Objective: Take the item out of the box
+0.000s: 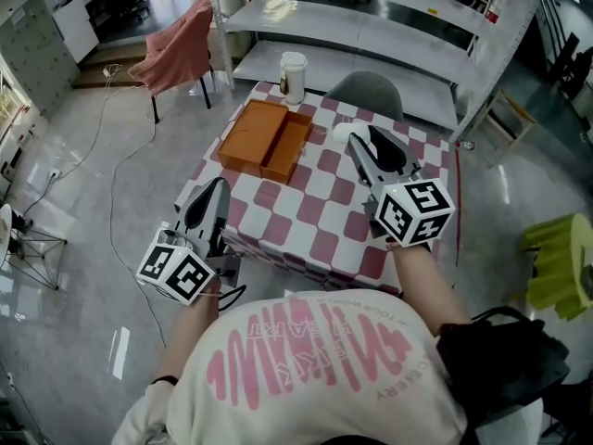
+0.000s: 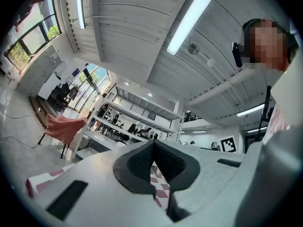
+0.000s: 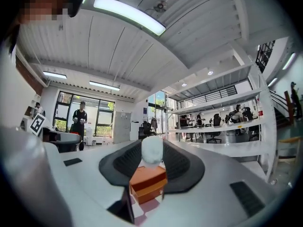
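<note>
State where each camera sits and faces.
Head view: on the person's head, facing down at table, box, left claw, right claw; shirt below.
Left gripper view: on left claw, facing shelves, ceiling; shirt at right.
Right gripper view: on right claw, facing box past held white item.
Head and right gripper views share the box.
</note>
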The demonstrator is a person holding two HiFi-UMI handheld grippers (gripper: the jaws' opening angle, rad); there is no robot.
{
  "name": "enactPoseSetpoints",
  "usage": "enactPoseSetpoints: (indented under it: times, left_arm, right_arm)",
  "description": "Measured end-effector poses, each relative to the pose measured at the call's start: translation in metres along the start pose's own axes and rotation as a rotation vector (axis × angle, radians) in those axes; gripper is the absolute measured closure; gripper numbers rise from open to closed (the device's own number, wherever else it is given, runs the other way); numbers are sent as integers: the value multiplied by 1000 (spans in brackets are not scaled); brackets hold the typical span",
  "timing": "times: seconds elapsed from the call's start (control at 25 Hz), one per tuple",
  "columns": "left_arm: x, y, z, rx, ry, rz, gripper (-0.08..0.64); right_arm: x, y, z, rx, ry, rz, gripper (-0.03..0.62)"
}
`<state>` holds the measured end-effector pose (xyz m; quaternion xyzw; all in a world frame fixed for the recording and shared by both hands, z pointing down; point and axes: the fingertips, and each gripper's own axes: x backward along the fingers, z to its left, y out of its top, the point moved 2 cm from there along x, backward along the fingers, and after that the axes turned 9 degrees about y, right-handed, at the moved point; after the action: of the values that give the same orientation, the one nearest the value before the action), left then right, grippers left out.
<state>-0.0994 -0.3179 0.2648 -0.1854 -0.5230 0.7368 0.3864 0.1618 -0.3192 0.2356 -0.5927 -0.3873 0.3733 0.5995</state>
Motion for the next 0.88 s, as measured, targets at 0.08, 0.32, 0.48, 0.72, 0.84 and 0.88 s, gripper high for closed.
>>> enactPoseSetpoints:
  times: [0.08,0.32,0.48,0.72,0.84,0.88]
  left_arm:
    - [0,-6,-13,6,-8,4,553]
    - [7,-19,-47,6,-28,12,554]
    - [14,-31,-64,6,-30,21,553]
    - [24,-49,-91,21,-33,55,553]
    - [29,-58,-101,20,-31,68,554]
    - [31,-61,-105,20,-30,73,554]
  right_arm:
    - [14,-1,-2,-7,-2,-2,456]
    - [53,-1,1,-47,18,-22,456]
    - [73,-11,5,-68,38,-12,456]
    - [109,-22,4,-100,32,6,454]
    - [124,-28,5,-102,32,22,453]
    - [129,-30,6,-108,31,27,453]
